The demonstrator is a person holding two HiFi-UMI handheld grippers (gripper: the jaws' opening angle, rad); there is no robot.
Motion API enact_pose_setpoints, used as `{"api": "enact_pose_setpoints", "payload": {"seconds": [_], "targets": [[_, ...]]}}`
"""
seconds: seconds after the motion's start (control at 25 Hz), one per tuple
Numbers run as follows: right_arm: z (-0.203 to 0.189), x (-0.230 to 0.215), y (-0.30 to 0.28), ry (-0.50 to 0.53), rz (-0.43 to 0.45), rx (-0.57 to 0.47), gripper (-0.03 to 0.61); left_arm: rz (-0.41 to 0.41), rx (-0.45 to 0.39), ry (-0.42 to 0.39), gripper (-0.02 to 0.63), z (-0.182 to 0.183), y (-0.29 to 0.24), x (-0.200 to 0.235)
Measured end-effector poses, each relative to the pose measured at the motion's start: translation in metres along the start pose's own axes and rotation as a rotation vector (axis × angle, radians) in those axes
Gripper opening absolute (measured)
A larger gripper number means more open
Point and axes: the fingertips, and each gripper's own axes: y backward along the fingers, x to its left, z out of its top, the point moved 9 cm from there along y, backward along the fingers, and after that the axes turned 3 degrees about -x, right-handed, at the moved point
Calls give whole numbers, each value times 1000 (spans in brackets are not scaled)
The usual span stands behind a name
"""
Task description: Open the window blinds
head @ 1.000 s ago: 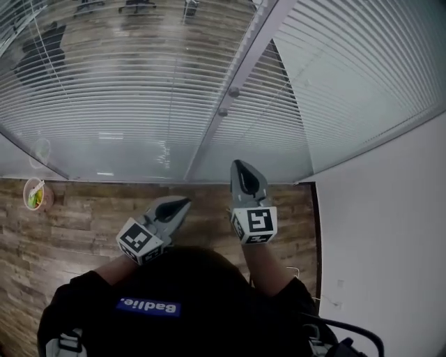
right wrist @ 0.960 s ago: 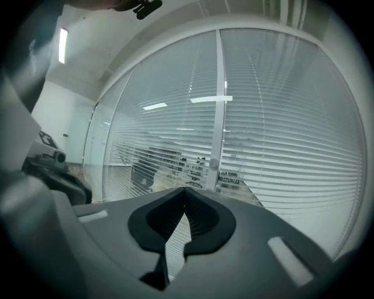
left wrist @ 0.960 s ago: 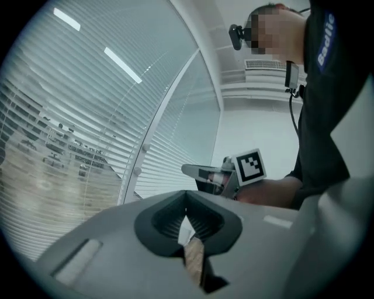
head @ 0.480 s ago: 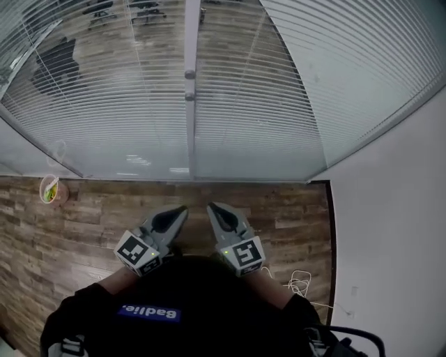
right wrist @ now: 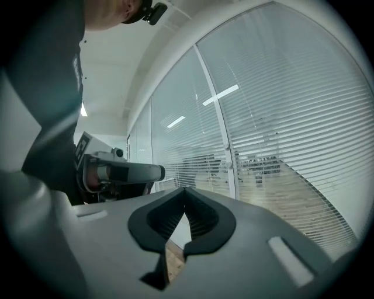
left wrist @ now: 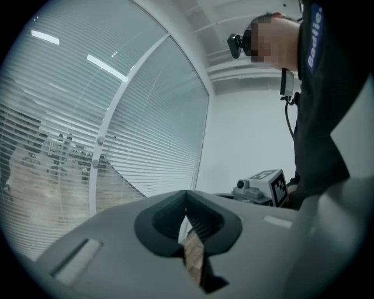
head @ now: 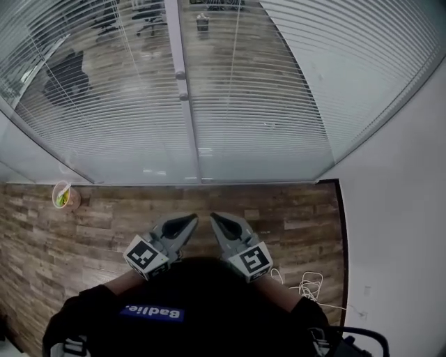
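Two grippers are held low in front of the person's dark top [head: 188, 307]. The left gripper [head: 192, 219] and the right gripper [head: 213, 217] angle toward each other, their tips close but not touching, above the wood-plank floor [head: 97, 219]. In each gripper view the ribbed dark pads meet at the tips, with only a sliver of floor showing through the gap lower down. Both pairs of jaws are closed and hold nothing.

The window blinds [head: 279, 90] span the upper part of the head view, across a strip of bare floor and well apart from both grippers. They are white horizontal slats set in glazed panels. A white upright frame post [head: 191, 139] divides the panels and carries two small round knobs [head: 180, 74], one just above the other. In the left and middle panels the slats let the room beyond show through in thin bands, with more wooden floor and some office chairs [head: 146, 10]. The panel at the far right reads paler and more solid, and little is visible behind it.

A cup [head: 63, 196] with something green in it stands on the floor at the left, near the foot of the glass. A loose white cable [head: 310, 286] lies on the floor near the plain white wall [head: 404, 237] at the right.
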Motion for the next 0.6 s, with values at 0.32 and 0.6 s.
{"api": "enact_pose_setpoints", "payload": {"seconds": [0.32, 0.6], "targets": [[10, 34, -12, 59, 36, -104, 3, -72, -31, -35, 0, -3, 24, 9], [9, 48, -42, 61, 78, -108, 3, -23, -73, -21, 0, -4, 51, 33]]}}
